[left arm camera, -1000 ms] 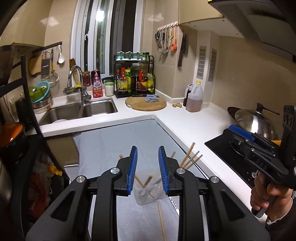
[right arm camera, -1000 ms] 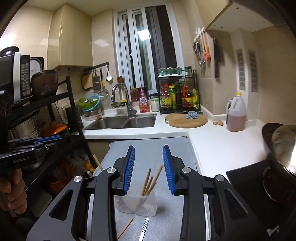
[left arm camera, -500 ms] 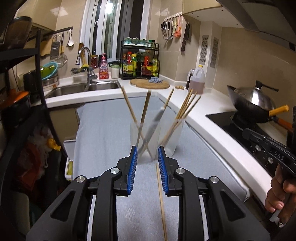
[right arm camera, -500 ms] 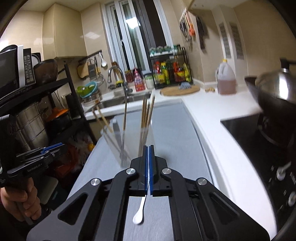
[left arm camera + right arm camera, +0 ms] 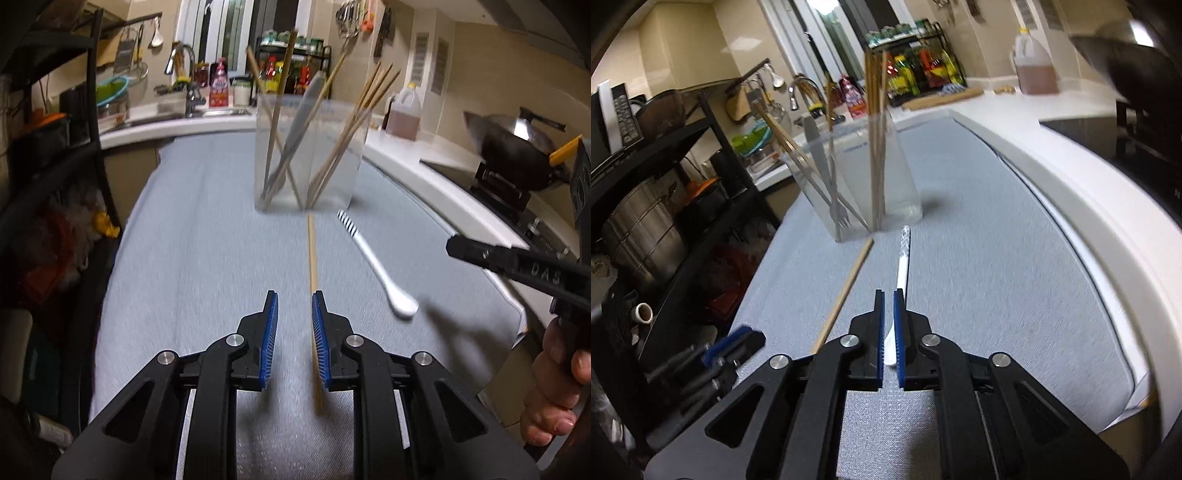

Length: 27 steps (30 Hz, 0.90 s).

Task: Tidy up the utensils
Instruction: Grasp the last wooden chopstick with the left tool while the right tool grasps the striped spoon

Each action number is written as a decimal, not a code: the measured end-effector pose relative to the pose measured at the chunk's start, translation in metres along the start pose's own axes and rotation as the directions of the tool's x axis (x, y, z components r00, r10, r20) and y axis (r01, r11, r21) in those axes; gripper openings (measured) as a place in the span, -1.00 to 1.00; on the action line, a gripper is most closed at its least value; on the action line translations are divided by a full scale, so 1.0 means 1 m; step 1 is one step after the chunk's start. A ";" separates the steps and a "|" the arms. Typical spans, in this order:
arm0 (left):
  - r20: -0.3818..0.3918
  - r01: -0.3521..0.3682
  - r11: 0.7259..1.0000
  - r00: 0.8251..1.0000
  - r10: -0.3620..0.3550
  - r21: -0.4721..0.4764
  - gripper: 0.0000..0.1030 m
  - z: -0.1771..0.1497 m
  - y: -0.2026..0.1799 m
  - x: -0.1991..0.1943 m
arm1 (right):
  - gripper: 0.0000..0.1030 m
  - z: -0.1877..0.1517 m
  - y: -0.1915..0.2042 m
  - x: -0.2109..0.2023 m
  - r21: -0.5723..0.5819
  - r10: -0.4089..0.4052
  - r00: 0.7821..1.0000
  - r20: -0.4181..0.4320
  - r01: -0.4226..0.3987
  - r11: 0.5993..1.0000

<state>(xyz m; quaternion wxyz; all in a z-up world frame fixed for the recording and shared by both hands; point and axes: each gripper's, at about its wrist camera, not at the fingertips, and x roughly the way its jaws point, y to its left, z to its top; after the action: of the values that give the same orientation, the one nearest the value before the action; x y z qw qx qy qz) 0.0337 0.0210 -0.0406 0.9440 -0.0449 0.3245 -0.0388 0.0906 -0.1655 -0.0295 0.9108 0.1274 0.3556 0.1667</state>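
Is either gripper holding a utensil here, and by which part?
Neither clearly. The left gripper is closing, empty. The right gripper is nearly shut around the white spoon bowl end; grip unclear.

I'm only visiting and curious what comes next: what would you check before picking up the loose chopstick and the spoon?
1. Loose chopstick lying flat on the mat: ok.
2. Left gripper astride it: cannot tell. The jaws are closing and the stick lies along one pad.
3. Right gripper ready for the white spoon: not ok. The jaws are shut, and the spoon is still on the mat.
4. Clear holder upright: ok.
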 end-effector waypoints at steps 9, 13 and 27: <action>-0.071 0.038 0.999 0.997 -0.036 0.026 -0.62 -0.024 -0.011 0.012 | -0.55 -0.018 -0.009 0.034 0.076 -0.026 0.997 -0.072 0.031 0.997; -0.087 0.042 0.998 0.995 -0.039 0.036 -0.62 -0.029 -0.015 0.015 | -0.55 -0.025 -0.008 0.043 0.071 -0.041 0.994 -0.098 0.048 0.996; -0.091 -0.007 0.997 0.996 0.014 0.078 -0.75 -0.033 -0.019 0.016 | -0.68 -0.036 0.006 0.053 0.021 -0.072 0.990 -0.125 0.075 0.997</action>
<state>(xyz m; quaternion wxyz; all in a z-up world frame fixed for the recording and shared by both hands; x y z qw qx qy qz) 0.0250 -0.0010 -0.0736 0.9294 -0.0047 0.3659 -0.0485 0.1012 -0.1353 -0.0848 0.8908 0.1151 0.4179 0.1361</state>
